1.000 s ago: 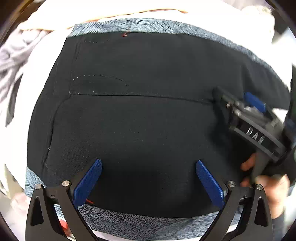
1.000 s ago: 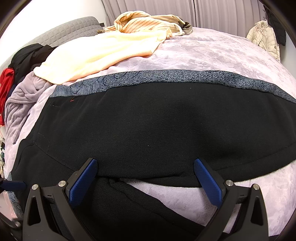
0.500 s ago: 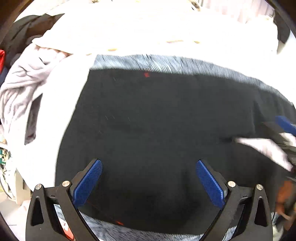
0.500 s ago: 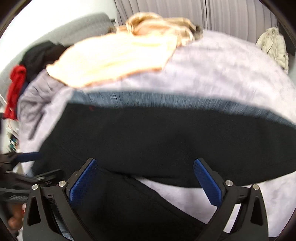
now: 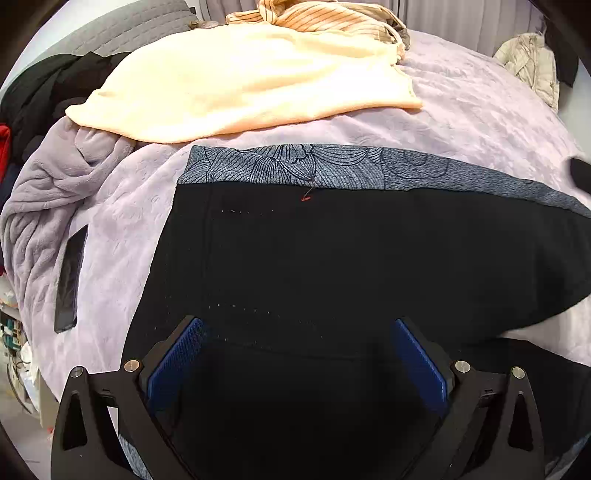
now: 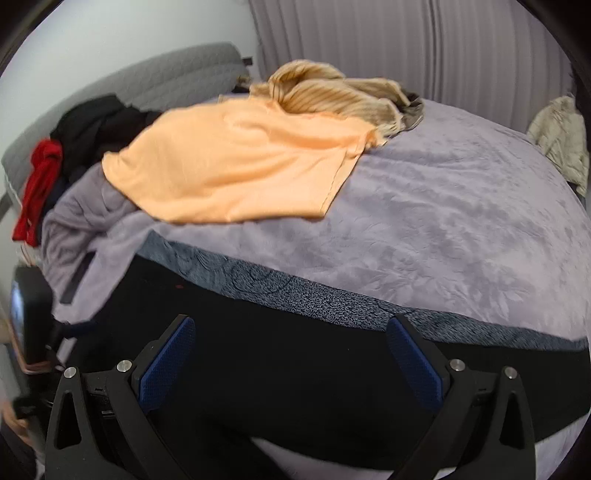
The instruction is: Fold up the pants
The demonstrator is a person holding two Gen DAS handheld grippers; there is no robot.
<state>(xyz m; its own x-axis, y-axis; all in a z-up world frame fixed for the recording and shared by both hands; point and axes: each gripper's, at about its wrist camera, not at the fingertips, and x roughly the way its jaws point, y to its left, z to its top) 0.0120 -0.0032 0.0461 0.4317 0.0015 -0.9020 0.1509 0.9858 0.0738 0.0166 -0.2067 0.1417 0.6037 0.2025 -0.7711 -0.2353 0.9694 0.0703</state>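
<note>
Black pants (image 5: 351,266) with a blue-grey patterned band (image 5: 295,166) along the far edge lie flat across the lilac bed. They also show in the right wrist view (image 6: 295,369). My left gripper (image 5: 297,360) is open and empty, held above the near part of the pants. My right gripper (image 6: 291,363) is open and empty, above the pants further right. The left gripper's body shows at the left edge of the right wrist view (image 6: 29,321).
A peach cloth (image 5: 240,81) and a striped beige garment (image 5: 325,18) lie at the back of the bed. A crumpled lilac blanket (image 5: 55,184), black clothes (image 6: 96,122) and a red garment (image 6: 40,181) pile at the left. A dark phone (image 5: 70,273) lies left of the pants.
Both grippers have pulled back and tilted up from the pants, so more of the bed shows. The right gripper has left the left wrist view. Both stay open.
</note>
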